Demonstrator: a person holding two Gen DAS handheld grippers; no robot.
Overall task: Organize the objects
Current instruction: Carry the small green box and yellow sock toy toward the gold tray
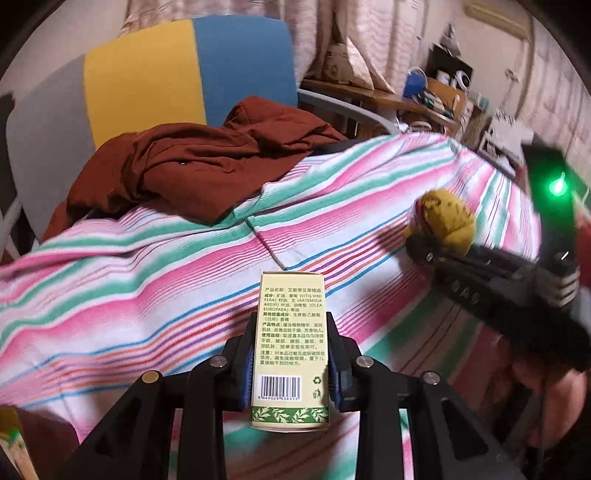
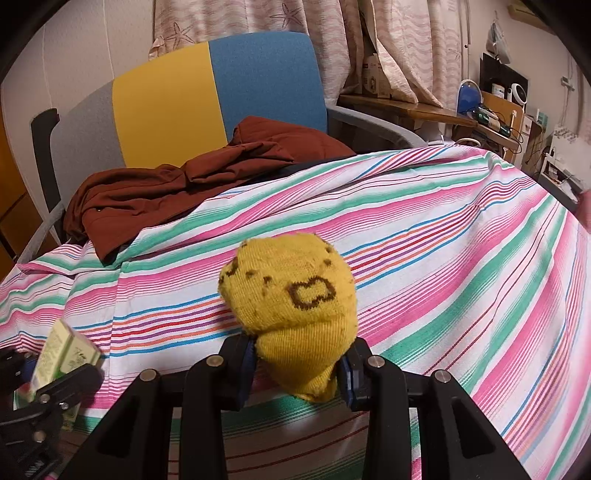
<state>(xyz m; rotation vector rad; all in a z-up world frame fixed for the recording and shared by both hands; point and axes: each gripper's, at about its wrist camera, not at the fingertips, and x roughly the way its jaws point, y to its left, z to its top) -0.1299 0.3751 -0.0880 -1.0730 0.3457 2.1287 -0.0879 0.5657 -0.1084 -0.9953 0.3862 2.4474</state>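
Observation:
My left gripper (image 1: 291, 363) is shut on a cream and green product box (image 1: 290, 347) with a barcode, held upright above the striped sheet (image 1: 147, 280). My right gripper (image 2: 297, 363) is shut on a rolled yellow sock ball (image 2: 291, 295) with brown markings, held above the same sheet (image 2: 443, 240). In the left wrist view the right gripper (image 1: 424, 240) with the sock ball (image 1: 445, 219) shows at the right, blurred. In the right wrist view the box (image 2: 61, 354) and the left gripper (image 2: 55, 387) show at the lower left.
A crumpled rust-brown garment (image 1: 192, 162) (image 2: 184, 184) lies at the sheet's far left edge, in front of a grey, yellow and blue chair back (image 2: 214, 92). A cluttered wooden desk (image 2: 461, 118) and curtains (image 2: 332, 33) stand behind at the right.

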